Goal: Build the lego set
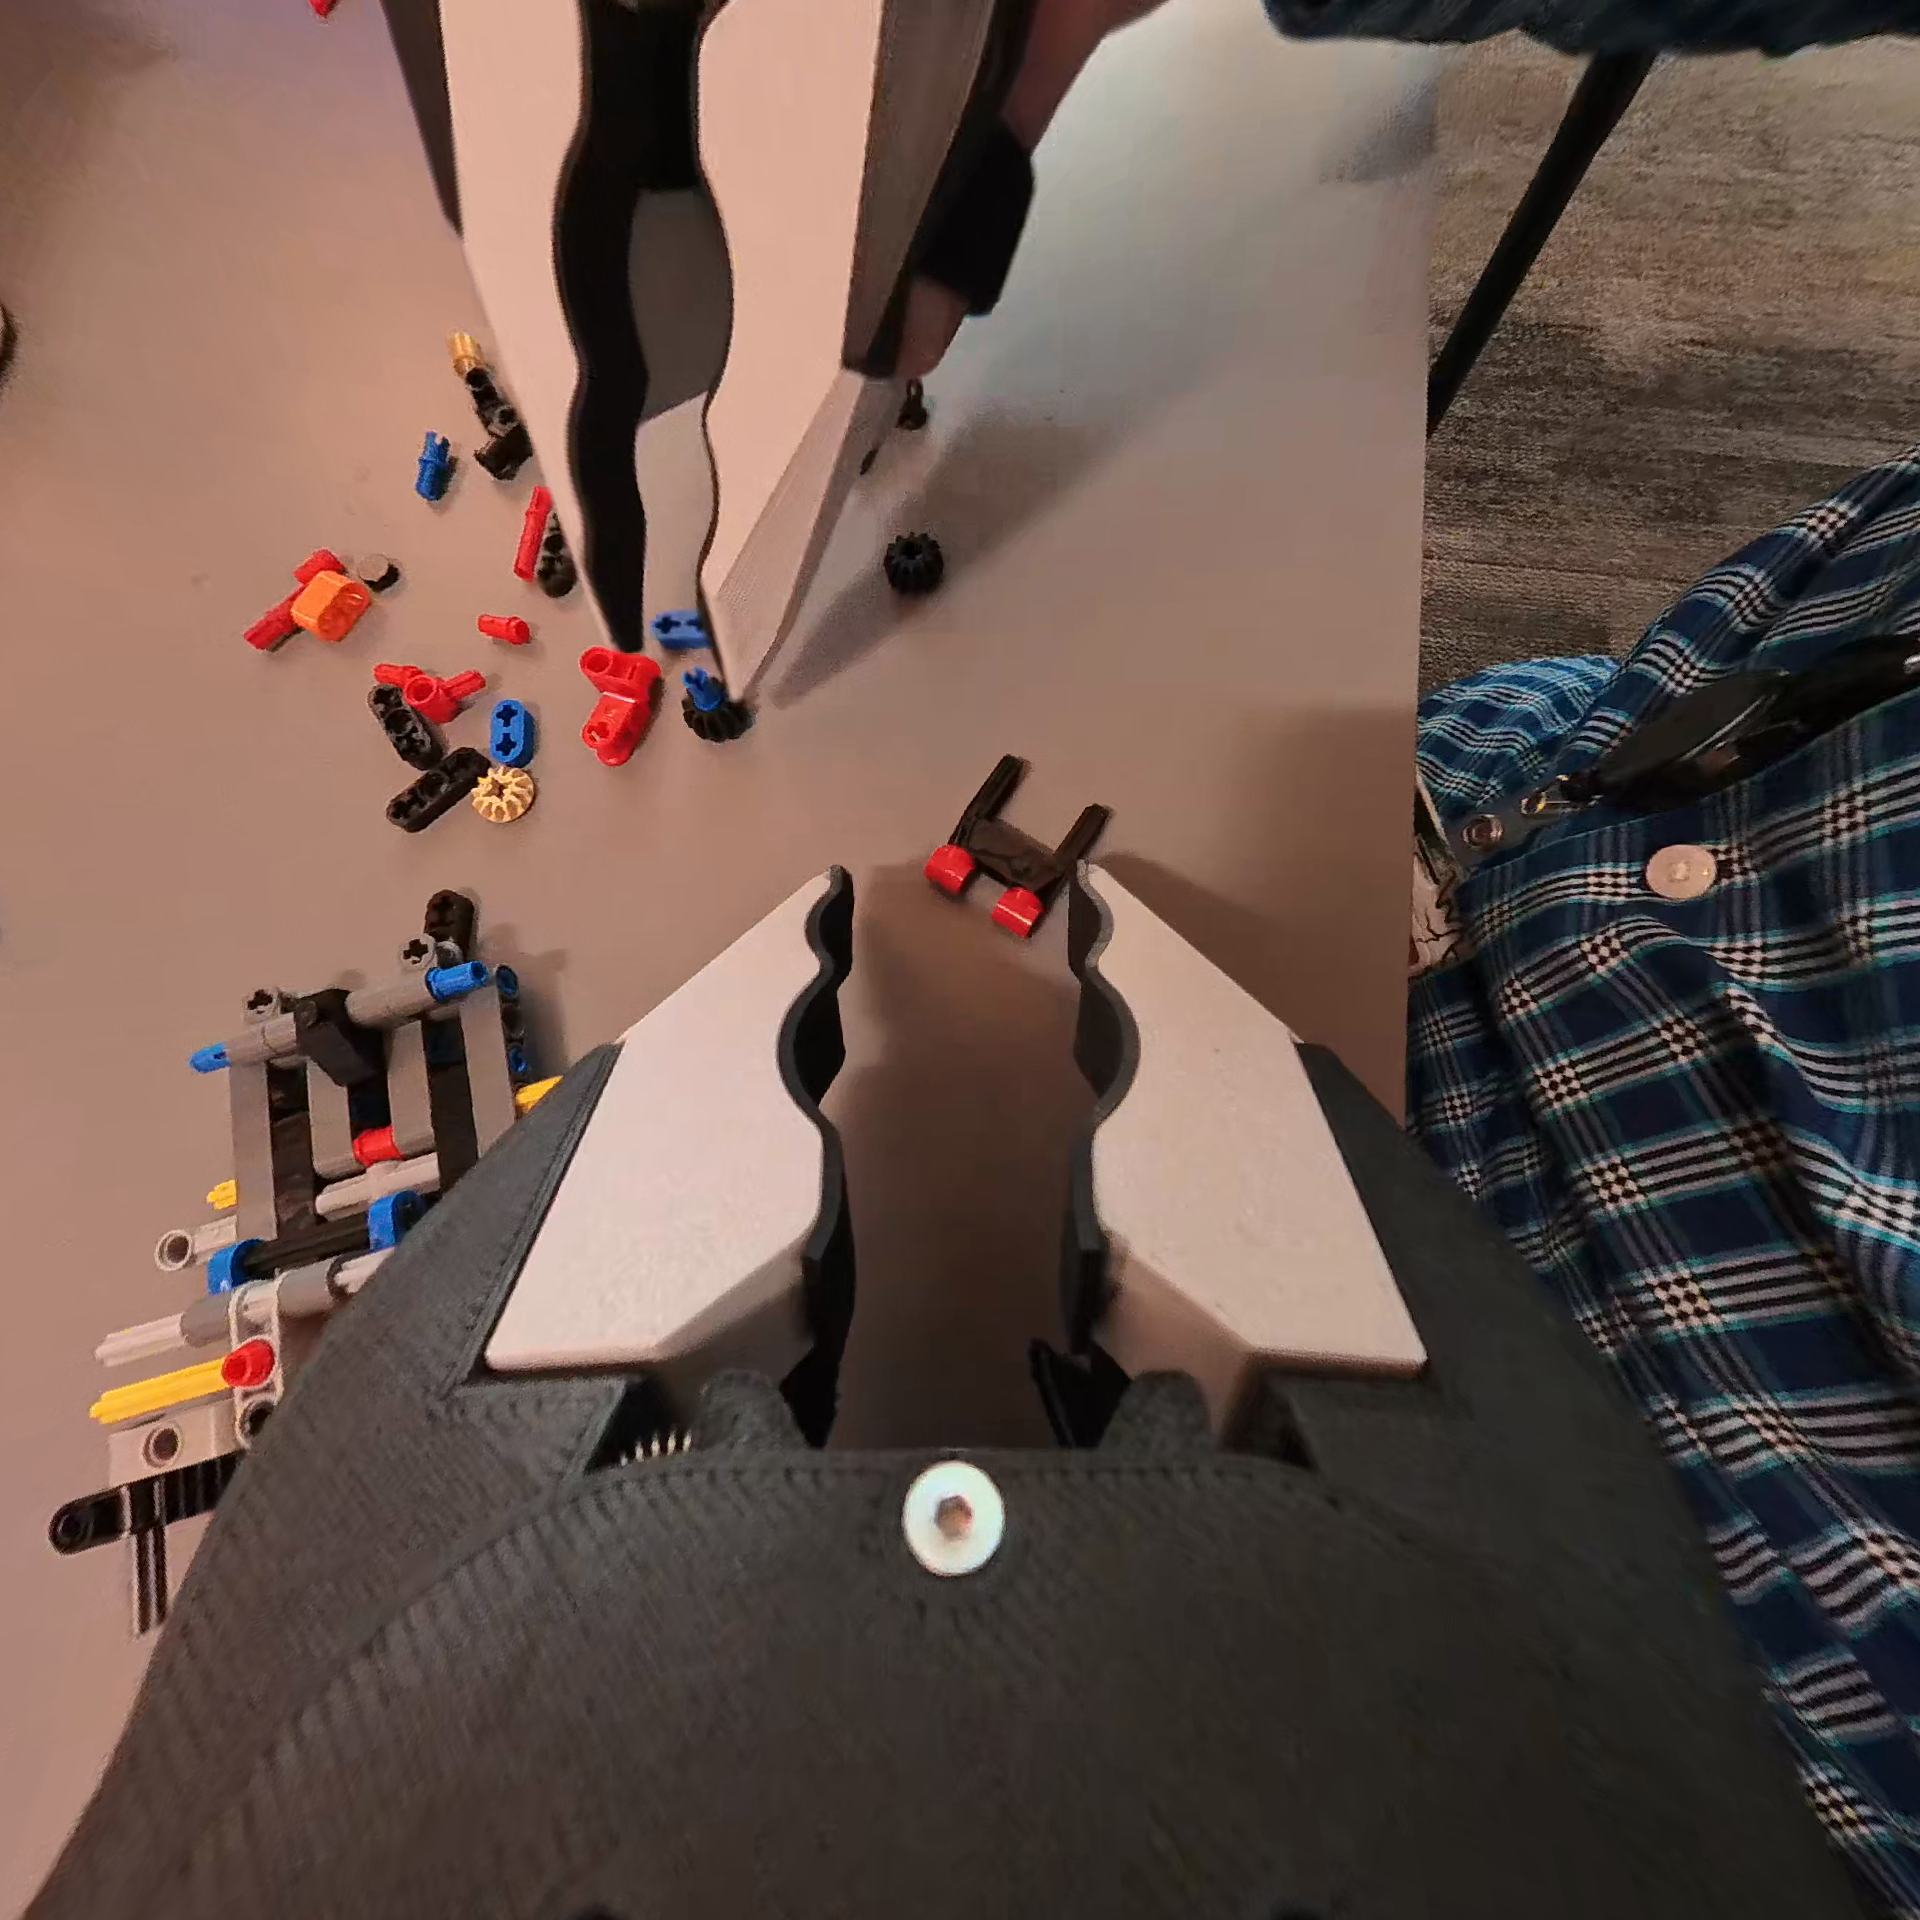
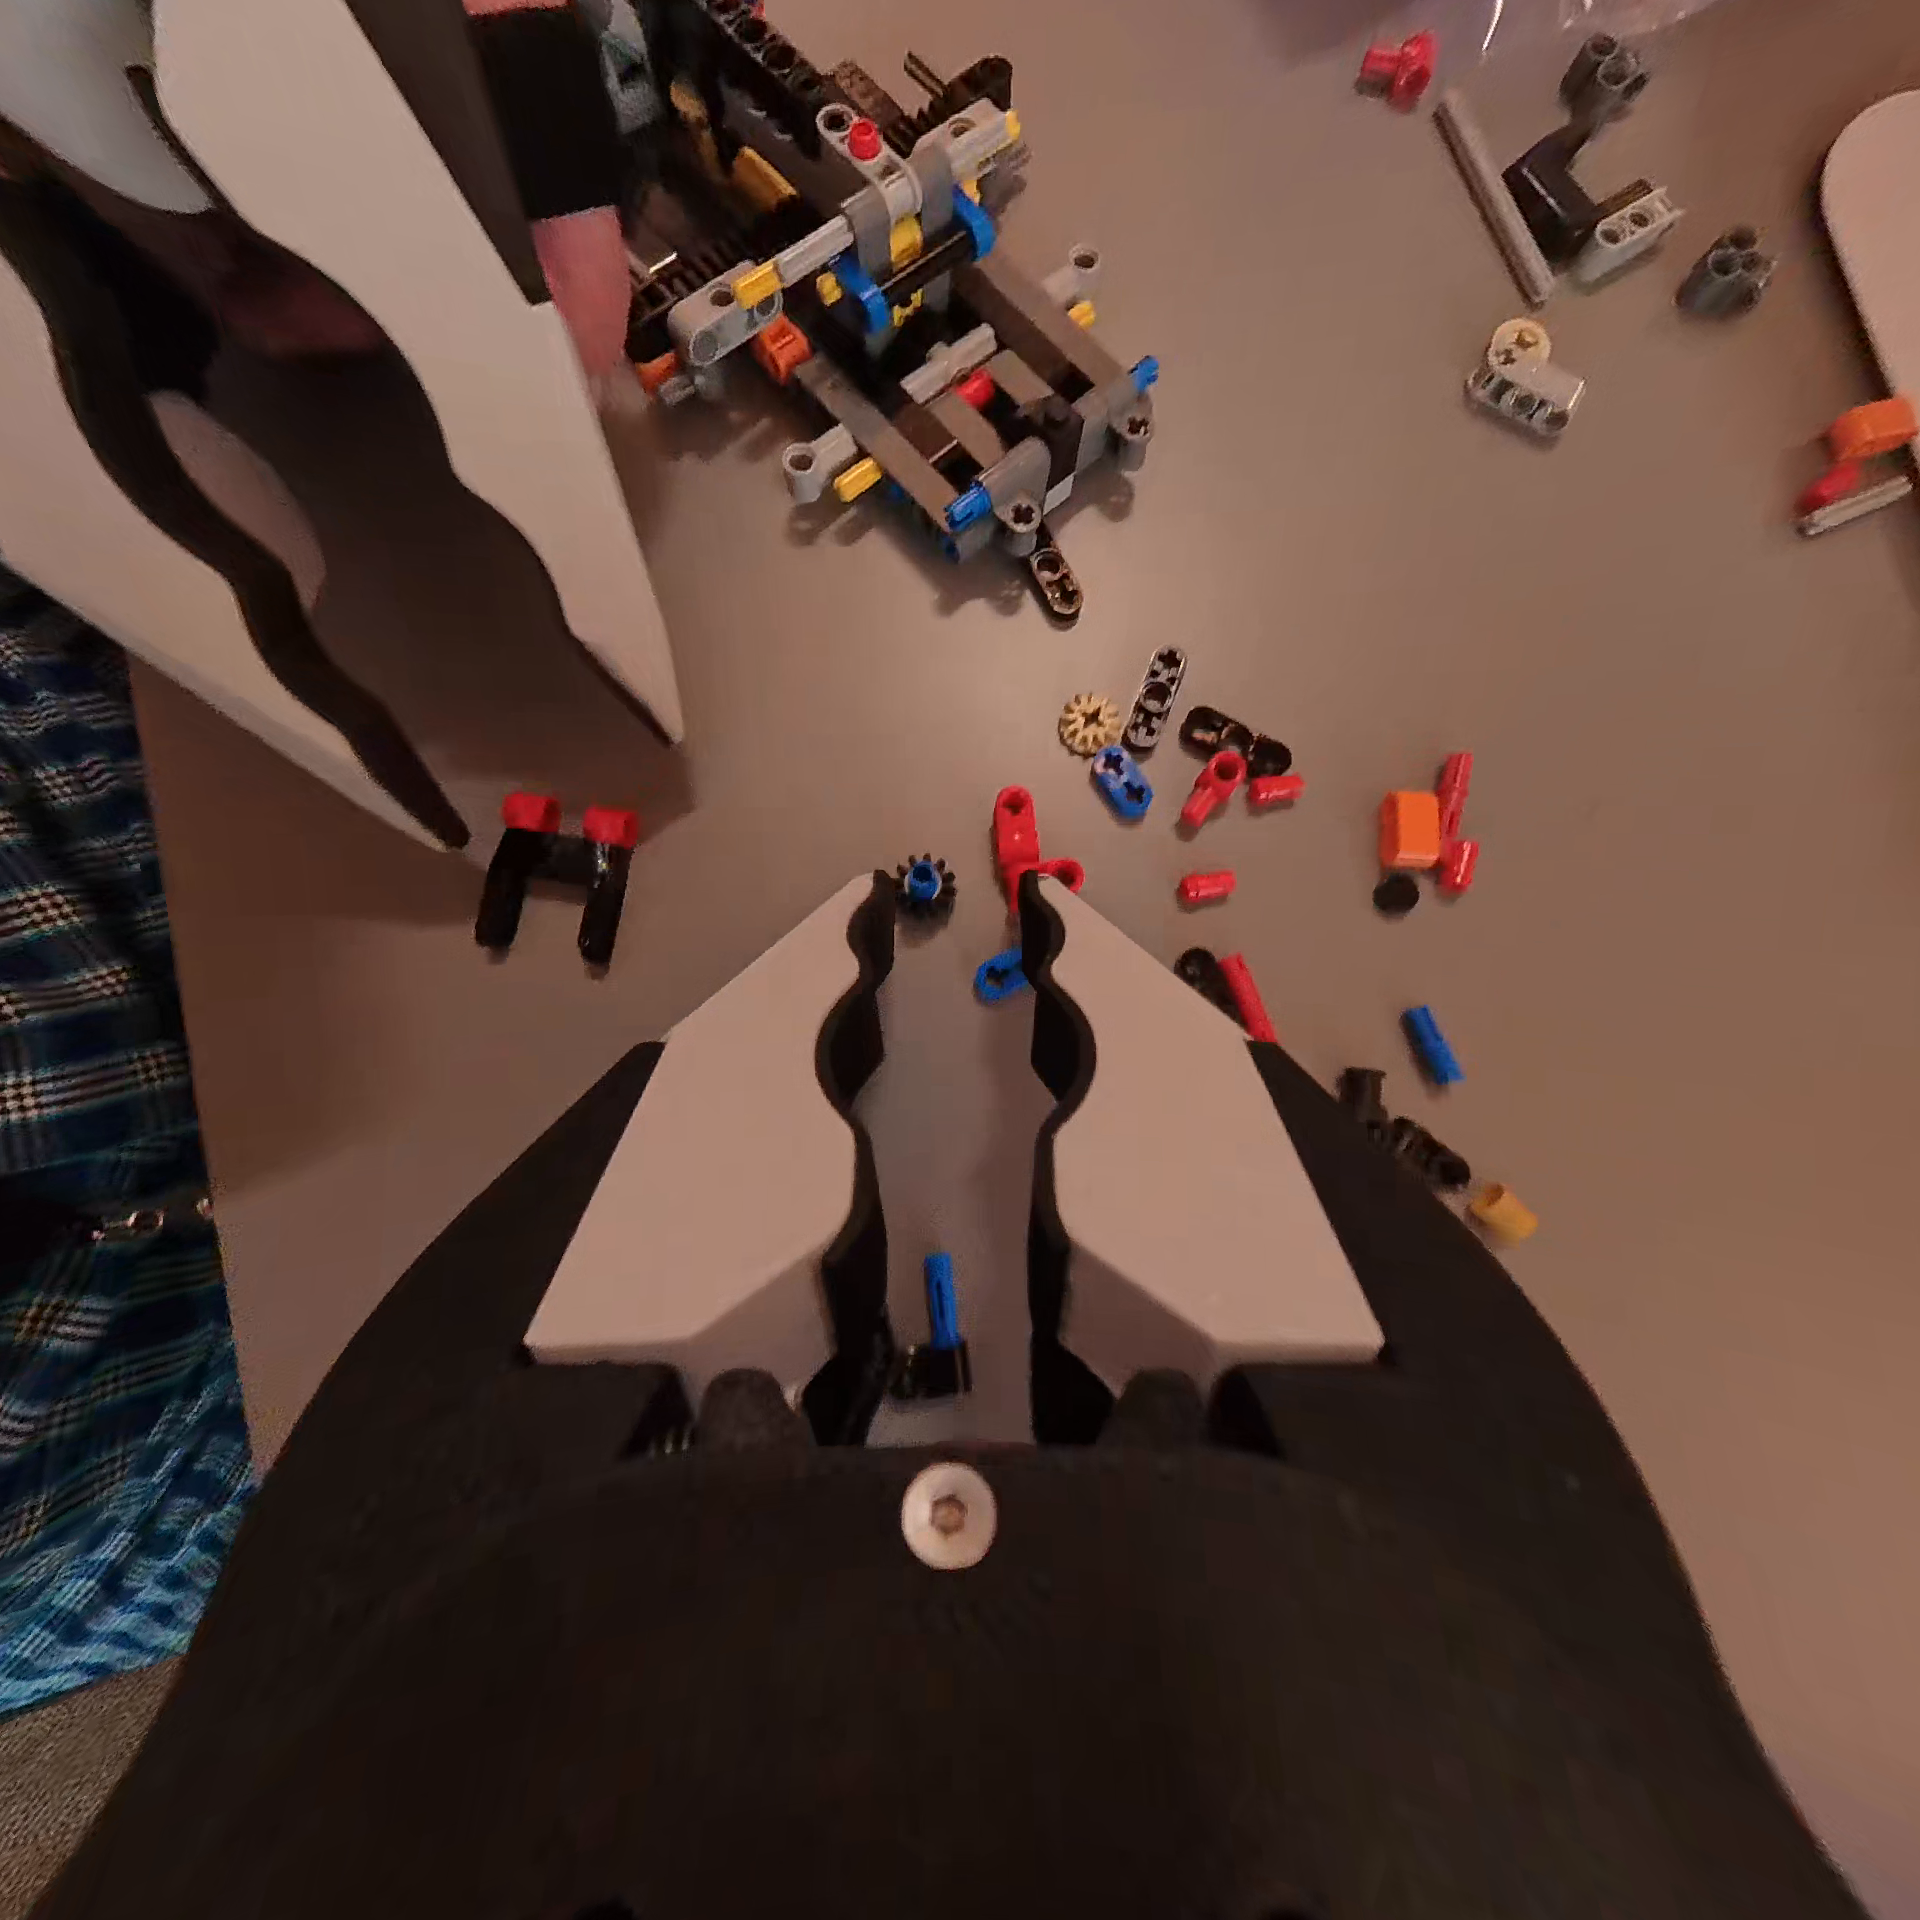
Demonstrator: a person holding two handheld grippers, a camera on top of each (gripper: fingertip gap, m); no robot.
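While both grippers hang open, the black gear point(image 2: 918, 883) sits just past the right gripper point(image 2: 956, 883) tips.
The left gripper point(image 1: 961, 873) partly hides the half-built model point(image 1: 343, 1122).

1. Partly built lego model point(image 1: 343, 1122): near end hidden behind the left gripper point(image 1: 961, 883) body.
2. Blue connector point(image 2: 1000, 975): half covered by a right gripper point(image 2: 956, 883) finger.
3. Orange-and-red pieces point(image 2: 1860, 457): cut off by the picture's edge.

A plaid shirt point(image 1: 1683, 1143) beside the grey table point(image 1: 1195, 644).
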